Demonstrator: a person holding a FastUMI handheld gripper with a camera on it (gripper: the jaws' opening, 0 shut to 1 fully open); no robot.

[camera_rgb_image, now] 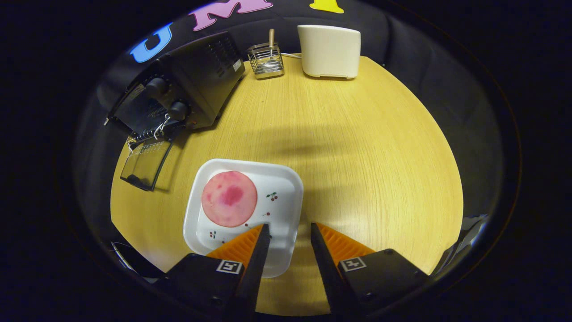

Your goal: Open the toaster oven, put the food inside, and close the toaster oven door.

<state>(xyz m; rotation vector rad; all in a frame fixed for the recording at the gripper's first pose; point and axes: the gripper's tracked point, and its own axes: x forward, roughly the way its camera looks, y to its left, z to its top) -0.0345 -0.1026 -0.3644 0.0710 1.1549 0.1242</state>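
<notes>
Gripper view: a flat, round pink food slice [229, 198] lies on a glossy white square plate [286, 188] just ahead of the open, empty tool [290, 229]. Beyond, the black metal toaster oven [196, 85] has its glass door [145, 163] dropped open onto the wood-grain counter [357, 156]. Best to pinch the slice's edge gently.

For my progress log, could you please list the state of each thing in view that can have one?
Toaster oven: door open, folded down flat.
Pink round food: on the plate, not yet in the oven.
White square plate: flat on the table, holding the food.
Wire basket: upright, holding a utensil.
Gripper: open, empty, above the plate's near edge.
</notes>
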